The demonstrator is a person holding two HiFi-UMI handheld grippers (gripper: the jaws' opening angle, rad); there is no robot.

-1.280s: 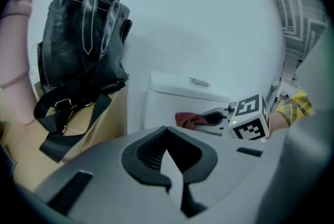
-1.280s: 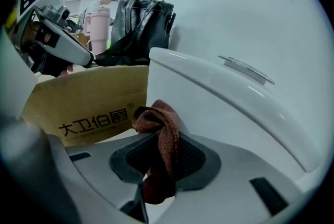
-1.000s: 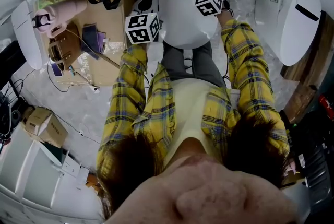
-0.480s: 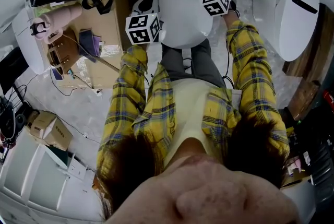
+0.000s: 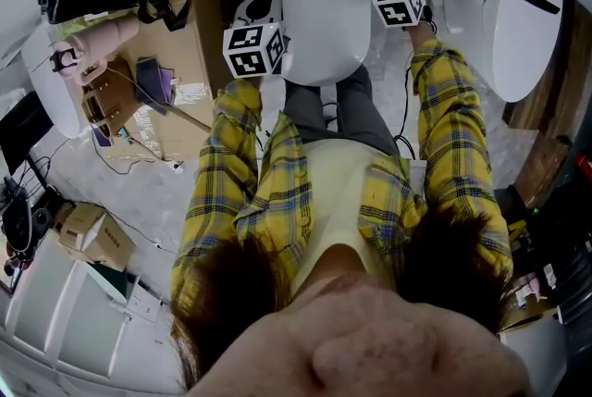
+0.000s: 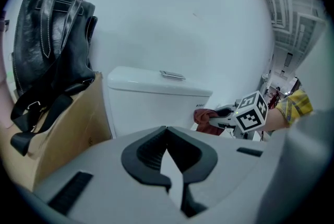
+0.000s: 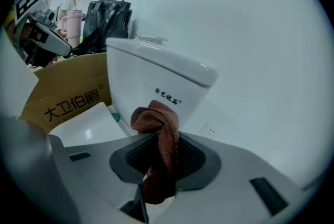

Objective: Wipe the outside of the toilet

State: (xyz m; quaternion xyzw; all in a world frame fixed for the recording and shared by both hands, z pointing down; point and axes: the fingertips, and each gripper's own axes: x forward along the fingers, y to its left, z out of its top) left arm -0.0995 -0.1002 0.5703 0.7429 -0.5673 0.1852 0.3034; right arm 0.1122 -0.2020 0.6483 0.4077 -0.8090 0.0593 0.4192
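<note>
Clamping a bunched brown cloth (image 7: 159,131) near the toilet (image 7: 156,77) tank, the right gripper (image 7: 156,165) risks scraping bare jaw on porcelain or shedding the cloth if pressed crooked, while the left gripper (image 6: 169,165) hovers closed and empty beside the lid (image 5: 319,25).

The white toilet (image 7: 156,74) looks smooth and shiny. The brown cloth (image 7: 162,134) looks fuzzy. The black bag (image 6: 49,45) at the upper left looks shiny.

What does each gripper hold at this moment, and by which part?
The right gripper pinches a bunched reddish-brown cloth near its middle. The left gripper holds nothing; its jaws are together.
</note>
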